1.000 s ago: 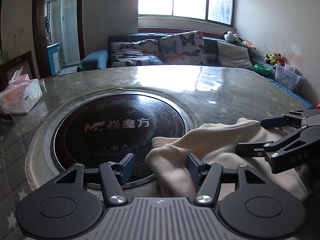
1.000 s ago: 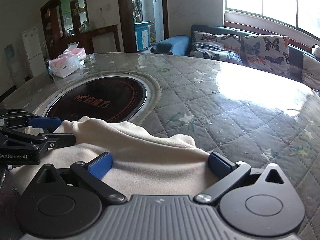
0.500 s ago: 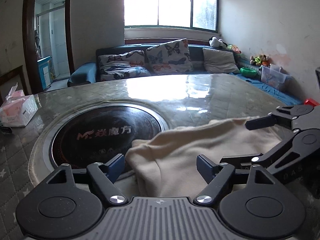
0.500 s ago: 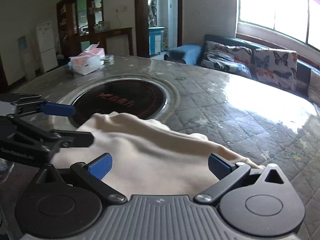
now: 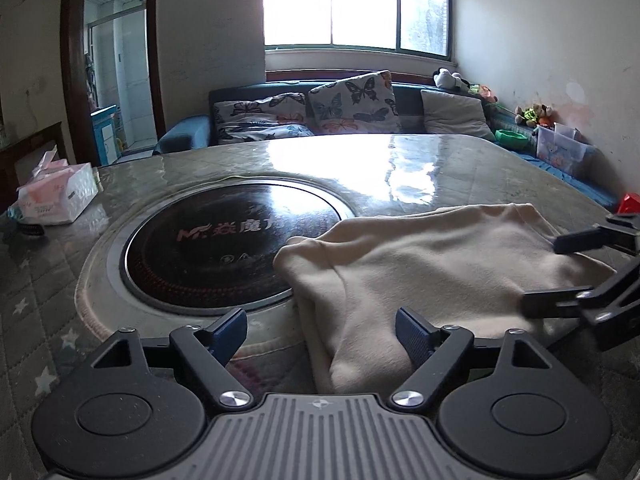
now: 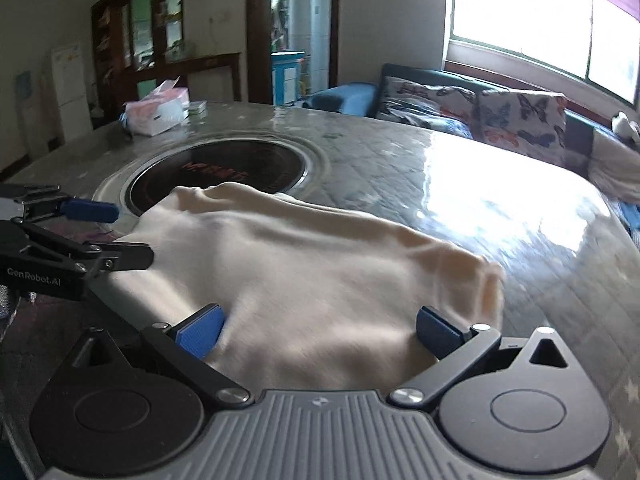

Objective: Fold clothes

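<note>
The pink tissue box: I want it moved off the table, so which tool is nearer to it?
Left. The left tool lies between the pink tissue box and the right tool.

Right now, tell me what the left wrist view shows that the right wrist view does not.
Only the left wrist view shows the toys by the wall and a green bowl. Only the right wrist view shows the white fridge and the wooden cabinet. Both show the cream cloth, the black round plate, the tissue box, the butterfly pillows, and both grippers, left gripper and right gripper, open.
</note>
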The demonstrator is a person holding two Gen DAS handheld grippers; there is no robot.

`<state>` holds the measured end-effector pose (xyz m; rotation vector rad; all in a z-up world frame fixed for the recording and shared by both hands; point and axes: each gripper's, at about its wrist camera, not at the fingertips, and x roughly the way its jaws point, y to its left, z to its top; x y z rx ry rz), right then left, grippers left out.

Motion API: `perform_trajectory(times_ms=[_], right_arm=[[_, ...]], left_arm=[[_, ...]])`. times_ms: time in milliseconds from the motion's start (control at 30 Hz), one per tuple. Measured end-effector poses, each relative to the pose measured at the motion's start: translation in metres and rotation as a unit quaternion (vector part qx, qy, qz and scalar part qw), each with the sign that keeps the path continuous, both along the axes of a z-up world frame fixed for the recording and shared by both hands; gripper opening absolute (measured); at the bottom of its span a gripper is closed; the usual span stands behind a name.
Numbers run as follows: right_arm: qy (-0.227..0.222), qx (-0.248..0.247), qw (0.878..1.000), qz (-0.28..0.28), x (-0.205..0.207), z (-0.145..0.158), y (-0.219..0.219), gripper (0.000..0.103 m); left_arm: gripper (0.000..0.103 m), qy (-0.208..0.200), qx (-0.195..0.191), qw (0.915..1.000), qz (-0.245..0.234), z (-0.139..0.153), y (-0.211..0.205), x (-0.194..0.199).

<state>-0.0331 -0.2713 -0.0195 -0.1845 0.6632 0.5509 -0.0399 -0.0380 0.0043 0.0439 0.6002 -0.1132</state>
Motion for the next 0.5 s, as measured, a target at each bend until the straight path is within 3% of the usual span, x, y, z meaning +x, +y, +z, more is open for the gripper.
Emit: perform_trajectory(times_ms=[333,500], right_arm=[[0.01,-0.005,0.998,-0.058,-0.014,-0.005,-0.044,0.103],[-0.024,-0.003,0.995,-0.092,-0.014,0.009,-0.055,0.103]], left_arm=[[0.087,0.001,-0.005,0.9999,0.013,0.002,0.007,-0.002],[0.092,-0.004,-0.013,0.9997,0.019,0.009,0.006,-0.003]])
